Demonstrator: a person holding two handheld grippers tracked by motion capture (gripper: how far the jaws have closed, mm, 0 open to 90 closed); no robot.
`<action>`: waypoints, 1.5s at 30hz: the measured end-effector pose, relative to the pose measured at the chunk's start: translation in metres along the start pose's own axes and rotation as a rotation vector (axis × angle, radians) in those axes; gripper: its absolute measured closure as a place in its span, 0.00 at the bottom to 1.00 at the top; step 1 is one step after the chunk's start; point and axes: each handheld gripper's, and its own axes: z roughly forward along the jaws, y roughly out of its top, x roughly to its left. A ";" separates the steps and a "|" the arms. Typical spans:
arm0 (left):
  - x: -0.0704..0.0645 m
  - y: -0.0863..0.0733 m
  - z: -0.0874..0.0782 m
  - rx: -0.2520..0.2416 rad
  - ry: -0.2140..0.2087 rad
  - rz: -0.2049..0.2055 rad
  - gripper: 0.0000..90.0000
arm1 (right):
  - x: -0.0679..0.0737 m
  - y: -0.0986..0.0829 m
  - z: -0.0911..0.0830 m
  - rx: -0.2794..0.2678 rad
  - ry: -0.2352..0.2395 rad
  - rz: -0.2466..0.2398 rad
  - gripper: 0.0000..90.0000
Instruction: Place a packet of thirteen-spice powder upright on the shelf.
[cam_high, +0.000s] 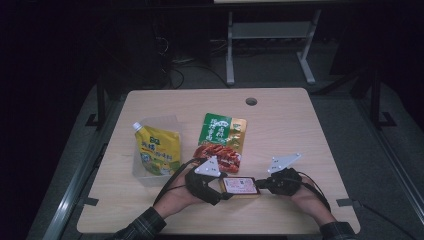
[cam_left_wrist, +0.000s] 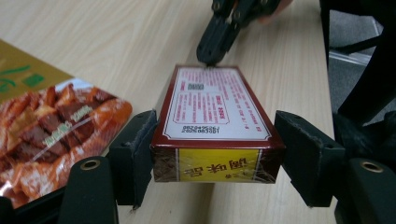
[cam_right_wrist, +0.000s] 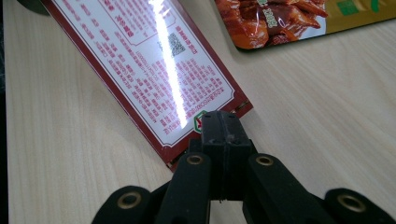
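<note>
Box: the red box (cam_high: 240, 185) is laid flat near the table's (cam_high: 280, 120) near edge.
Left gripper (cam_high: 216, 189): its jaws are spread around one box end.
Right gripper (cam_high: 262, 185): its jaws are pressed together, against the opposite end.
Snack pouch (cam_high: 220, 142): lying beyond, mid-table.

On the table (cam_high: 300, 120), a box (cam_high: 240, 185) lies between the left gripper (cam_high: 223, 188) and right gripper (cam_high: 260, 185); behind it a snack packet (cam_high: 220, 142), a spouted pouch (cam_high: 157, 150) farther left.
</note>
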 end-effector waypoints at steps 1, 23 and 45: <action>0.001 0.001 -0.001 -0.005 0.000 0.005 0.36 | 0.001 0.000 0.000 0.003 -0.001 0.003 1.00; 0.009 0.053 0.018 -0.119 0.003 -0.004 0.35 | -0.002 -0.003 0.008 0.015 0.006 0.023 1.00; 0.011 0.064 0.031 -0.155 0.014 0.008 0.27 | -0.006 -0.004 0.005 -0.004 -0.019 0.041 0.86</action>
